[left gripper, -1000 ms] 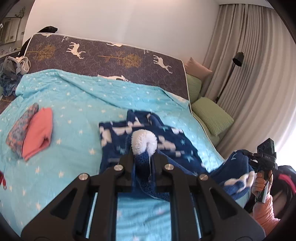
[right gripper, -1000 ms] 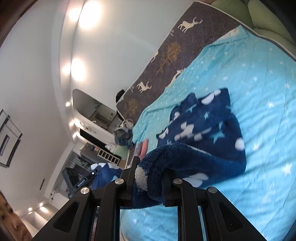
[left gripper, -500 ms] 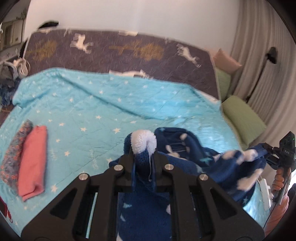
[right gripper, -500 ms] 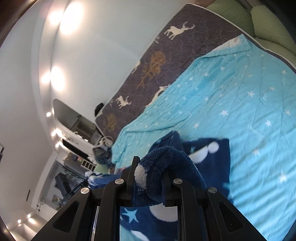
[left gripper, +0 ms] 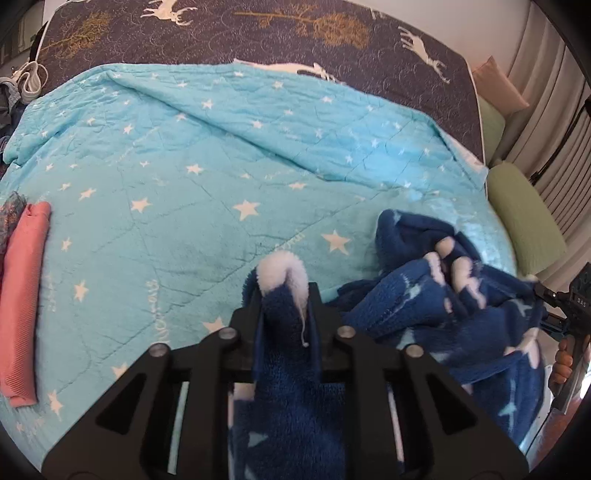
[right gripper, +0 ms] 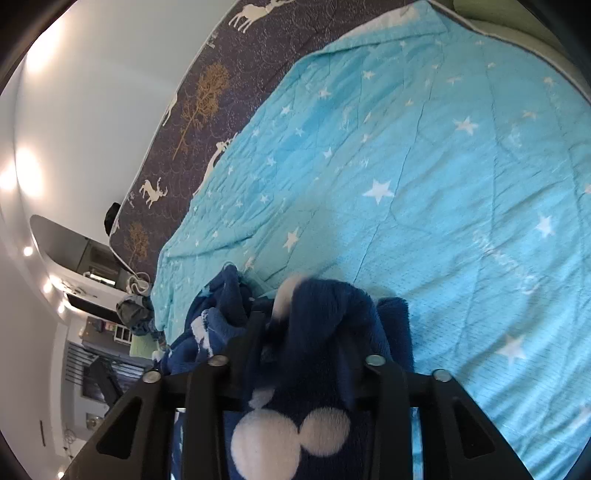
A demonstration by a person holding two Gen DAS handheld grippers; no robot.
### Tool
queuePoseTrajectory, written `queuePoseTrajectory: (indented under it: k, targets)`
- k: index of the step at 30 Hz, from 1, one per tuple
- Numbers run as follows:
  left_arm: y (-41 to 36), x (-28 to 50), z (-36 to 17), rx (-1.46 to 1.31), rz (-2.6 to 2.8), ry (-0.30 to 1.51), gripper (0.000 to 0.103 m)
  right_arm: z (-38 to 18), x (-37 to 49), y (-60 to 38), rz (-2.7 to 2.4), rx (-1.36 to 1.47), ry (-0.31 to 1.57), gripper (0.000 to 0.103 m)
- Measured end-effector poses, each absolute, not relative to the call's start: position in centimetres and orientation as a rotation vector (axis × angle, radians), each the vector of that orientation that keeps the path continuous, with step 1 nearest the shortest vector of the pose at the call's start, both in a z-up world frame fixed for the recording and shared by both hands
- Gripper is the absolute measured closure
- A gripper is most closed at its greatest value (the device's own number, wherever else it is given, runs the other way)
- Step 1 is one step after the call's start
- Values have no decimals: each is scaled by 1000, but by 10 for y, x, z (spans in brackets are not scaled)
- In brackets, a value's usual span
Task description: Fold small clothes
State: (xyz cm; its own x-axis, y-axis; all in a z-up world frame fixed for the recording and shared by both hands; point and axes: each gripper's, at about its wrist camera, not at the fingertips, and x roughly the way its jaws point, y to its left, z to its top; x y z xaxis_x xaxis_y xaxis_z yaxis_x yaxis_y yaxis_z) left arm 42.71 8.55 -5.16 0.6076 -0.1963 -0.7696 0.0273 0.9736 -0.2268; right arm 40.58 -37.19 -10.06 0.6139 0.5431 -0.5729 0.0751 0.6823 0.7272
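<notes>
A dark blue fleece garment [left gripper: 424,314] with white stars and dots lies bunched on the turquoise star bedspread [left gripper: 221,166]. My left gripper [left gripper: 284,295] still has a white-edged fold of it between its pads, and its jaws are opening. In the right wrist view, my right gripper [right gripper: 317,317] stands wider, its jaws opening too, with the garment [right gripper: 291,435] heaped loosely between the fingers. The right gripper [left gripper: 576,306] and the hand [left gripper: 563,363] holding it show at the right edge of the left wrist view.
A folded coral cloth [left gripper: 22,295] and a patterned one [left gripper: 9,221] lie at the bed's left edge. Green pillows [left gripper: 524,210] sit at the right. A dark deer-print panel [left gripper: 258,33] stands behind the bed, with loose clothes [left gripper: 14,88] at its far left.
Both grippers have come down toward the bedspread with the blue garment, which is now bunched together. The gaps between both pairs of fingers have widened, the right one more.
</notes>
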Motion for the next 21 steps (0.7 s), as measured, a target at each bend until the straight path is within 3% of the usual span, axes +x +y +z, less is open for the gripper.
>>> queuePoseTrajectory:
  k: [3,4,9,13,21]
  targets:
    - [91,412,-25,-192,-101,835,55,-76,389,-379,292,777,821,51]
    - [92,409,-18,-189,-103,818,53,-67,383,-380,295,766,804,50]
    - [95,382,15,-166,-133,759,53,-26,350,-360,334,601,772,50]
    - [71,343,26,-80,-241,733,53,-10,320,-305,318,264,782,50]
    - [-13,312,-21,223,-315,874,53,-53,317,-217,303,10,953,51]
